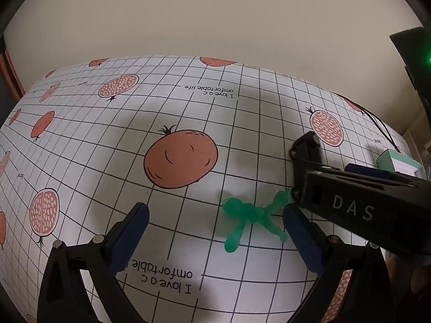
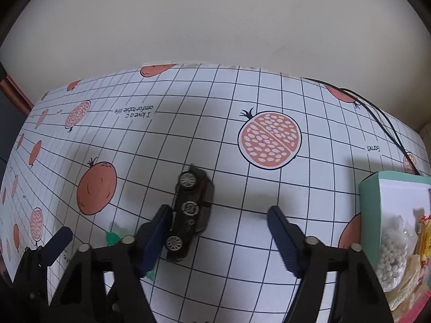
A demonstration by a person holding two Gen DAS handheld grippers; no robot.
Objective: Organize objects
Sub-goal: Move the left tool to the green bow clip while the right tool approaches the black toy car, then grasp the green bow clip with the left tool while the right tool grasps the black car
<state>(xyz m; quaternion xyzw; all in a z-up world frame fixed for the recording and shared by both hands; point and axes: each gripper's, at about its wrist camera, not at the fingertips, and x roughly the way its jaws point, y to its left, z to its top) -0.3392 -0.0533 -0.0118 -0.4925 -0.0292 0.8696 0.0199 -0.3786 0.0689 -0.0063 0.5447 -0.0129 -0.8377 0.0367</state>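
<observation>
We look along our left gripper (image 1: 215, 231), its blue-padded jaws spread wide above a tablecloth (image 1: 107, 140) printed with grid lines and pomegranates. A translucent green toy figure (image 1: 249, 215) lies flat between the fingertips, nearer the right one. Our right gripper (image 1: 350, 196), marked "DAS", reaches in from the right, beside a mint-green box (image 1: 398, 162).

Worktop (image 2: 229, 134) bare toward the wall, wide passage there. Toy car (image 2: 190, 212) on its side against the right tongs' (image 2: 218, 231) left finger. Green figure (image 1: 249, 218) between both tongs. Box (image 2: 377, 202) and cable (image 2: 377, 115) block the right.
</observation>
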